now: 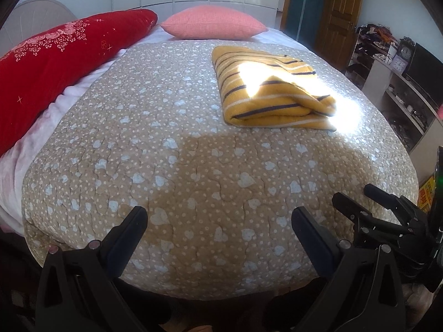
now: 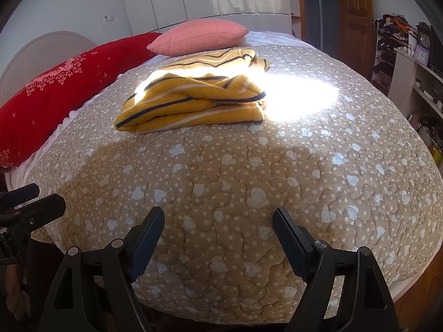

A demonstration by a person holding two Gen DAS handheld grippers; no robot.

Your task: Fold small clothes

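A yellow knitted garment with dark and white stripes [image 1: 265, 88] lies folded into a thick rectangle on the beige heart-print quilt [image 1: 193, 171], partly in a sun patch. It also shows in the right wrist view [image 2: 193, 99]. My left gripper [image 1: 218, 215] is open and empty above the quilt's near edge, well short of the garment. My right gripper [image 2: 218, 218] is open and empty, also near the front edge. The right gripper shows at the right of the left wrist view [image 1: 357, 196], and the left gripper at the left edge of the right wrist view [image 2: 44, 199].
A red embroidered bolster [image 1: 63, 63] lies along the left side. A pink pillow [image 1: 213, 26] sits at the head of the bed. Shelves with clocks and clutter [image 1: 398, 63] stand to the right, beside a wooden door [image 1: 340, 13].
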